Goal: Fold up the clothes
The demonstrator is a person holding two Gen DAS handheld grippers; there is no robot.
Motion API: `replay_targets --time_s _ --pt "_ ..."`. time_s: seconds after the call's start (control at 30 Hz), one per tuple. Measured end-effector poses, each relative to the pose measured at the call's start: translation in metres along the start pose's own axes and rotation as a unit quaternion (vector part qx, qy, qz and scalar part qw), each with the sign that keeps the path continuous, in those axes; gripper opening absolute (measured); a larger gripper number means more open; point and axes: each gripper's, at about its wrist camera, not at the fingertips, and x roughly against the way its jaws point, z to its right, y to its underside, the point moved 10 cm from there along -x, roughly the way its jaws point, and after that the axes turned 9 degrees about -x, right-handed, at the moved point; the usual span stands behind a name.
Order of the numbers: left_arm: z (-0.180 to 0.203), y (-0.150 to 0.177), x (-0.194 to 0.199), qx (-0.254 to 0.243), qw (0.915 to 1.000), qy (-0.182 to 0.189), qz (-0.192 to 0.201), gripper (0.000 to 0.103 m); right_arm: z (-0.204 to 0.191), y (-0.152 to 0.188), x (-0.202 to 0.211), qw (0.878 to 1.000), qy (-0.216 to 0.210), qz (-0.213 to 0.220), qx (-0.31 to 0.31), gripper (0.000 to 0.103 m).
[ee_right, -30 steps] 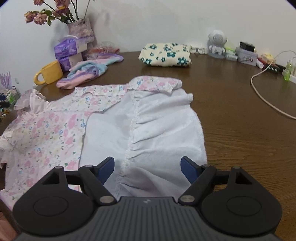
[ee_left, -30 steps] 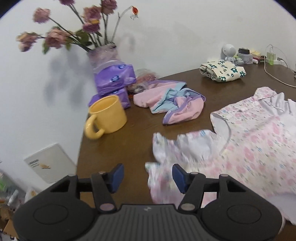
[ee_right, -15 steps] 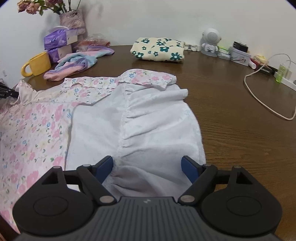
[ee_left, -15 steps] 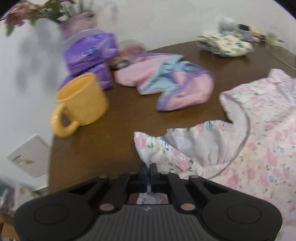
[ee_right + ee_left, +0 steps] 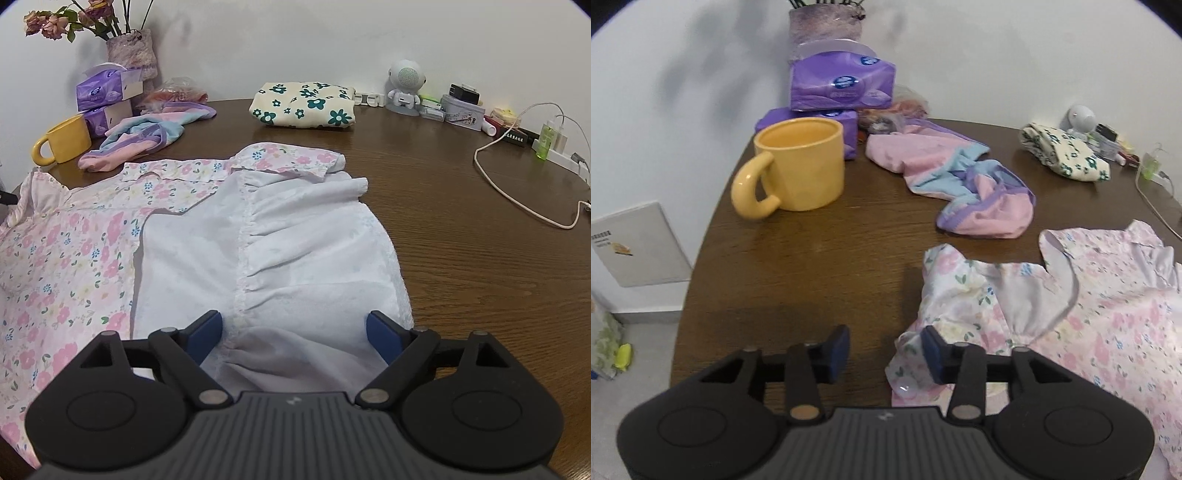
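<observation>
A pink floral garment [image 5: 66, 251] with a white inner side [image 5: 295, 251] lies spread on the brown table. In the left wrist view its ruffled sleeve [image 5: 964, 291] lies just right of my left gripper [image 5: 884, 349], which is open and empty; the right finger's pad touches the sleeve edge. My right gripper [image 5: 293, 338] is open over the white hem part, holding nothing.
A yellow mug [image 5: 798, 170], purple tissue packs [image 5: 842, 81] and a vase stand at the table's far left corner. A crumpled pink and blue garment [image 5: 960, 177] and a folded cream floral cloth [image 5: 303, 105] lie behind. A white cable [image 5: 517, 192] and small items are at the right.
My left gripper, shut on the ruffled sleeve half a second ago, has opened and let it go; the sleeve now rests on the table. The right gripper stayed open.
</observation>
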Motion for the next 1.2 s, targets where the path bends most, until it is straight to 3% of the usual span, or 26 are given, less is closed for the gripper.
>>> replay_targets --time_s 0.07,0.3,0.43,0.53,0.57,0.6,0.67,0.73,0.87,1.03,1.1,1.2 --pt "0.004 -0.001 -0.002 0.002 0.9999 0.015 0.002 0.045 -0.001 0.001 0.001 1.0 0.0 0.002 0.0 0.087" --pt "-0.002 -0.009 0.006 0.035 0.9989 0.015 0.027 0.045 -0.002 0.002 0.001 1.0 -0.002 0.005 0.001 0.087" --pt "0.015 -0.006 0.001 0.001 0.9989 0.043 0.016 0.046 -0.003 0.003 0.001 1.0 -0.003 0.007 0.001 0.089" --pt "0.03 -0.002 -0.009 -0.031 0.9989 0.037 -0.003 0.044 -0.003 0.003 0.0 1.0 -0.003 0.009 0.001 0.09" --pt "0.033 -0.001 -0.012 -0.04 0.9987 0.029 -0.01 0.035 -0.004 0.003 0.0 1.0 -0.003 0.009 0.001 0.09" --pt "0.035 0.001 -0.015 -0.049 0.9984 0.021 -0.017 0.016 -0.004 0.004 0.001 1.0 -0.003 0.009 0.001 0.09" --pt "0.034 0.001 -0.015 -0.064 0.9976 -0.014 -0.021 0.006 -0.004 0.004 0.001 1.0 -0.004 0.009 0.002 0.09" --pt "0.027 0.001 -0.012 -0.069 0.996 -0.052 -0.02 0.005 -0.004 0.004 0.001 1.0 -0.004 0.009 0.003 0.09" --pt "0.01 0.003 -0.008 -0.057 0.9937 -0.095 -0.018 0.005 -0.004 0.004 0.001 1.0 -0.004 0.011 0.003 0.09" --pt "0.001 0.006 -0.007 -0.037 0.9951 -0.092 -0.009 0.008 -0.003 0.005 0.001 1.0 -0.004 0.015 0.003 0.09" --pt "-0.003 0.002 -0.005 -0.012 0.9967 -0.08 0.004 0.019 -0.003 0.005 0.001 1.0 -0.004 0.017 0.003 0.09" --pt "-0.007 -0.006 0.004 0.012 0.9971 -0.07 0.026 0.025 -0.002 0.005 0.002 1.0 -0.006 0.017 0.003 0.09"
